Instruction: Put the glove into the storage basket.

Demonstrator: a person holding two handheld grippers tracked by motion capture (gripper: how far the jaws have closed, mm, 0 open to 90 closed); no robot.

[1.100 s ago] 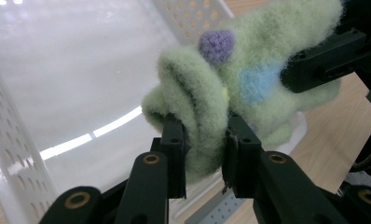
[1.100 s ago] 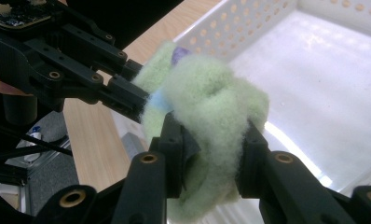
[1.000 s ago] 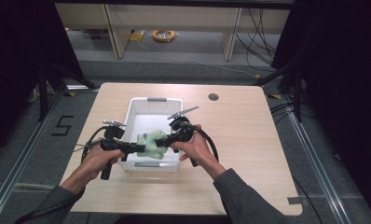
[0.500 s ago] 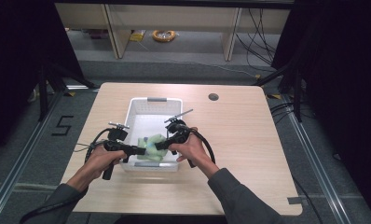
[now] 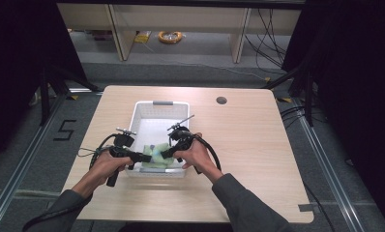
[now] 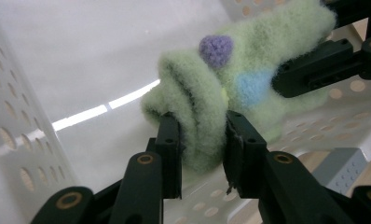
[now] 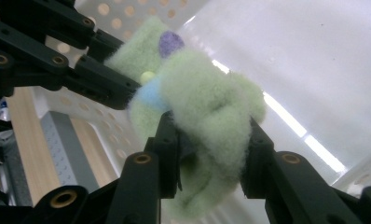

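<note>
Green fuzzy sock (image 6: pixel 230 88) pinched between left tool (image 6: pixel 200 144) and right tool (image 7: pixel 211 154), both loosening, inside white basket (image 5: pixel 147 108).

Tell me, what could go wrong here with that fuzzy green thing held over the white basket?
The green fuzzy cloth is pinched at one end by the left hand-held gripper and at the other by the right hand-held gripper, whose jaws have just been opening. If one end slips free first, it may dangle instead of dropping neatly. The fuzzy pile might snag on a pad. It hangs close to the near wall of the white basket, so it could drape over the rim.
</note>
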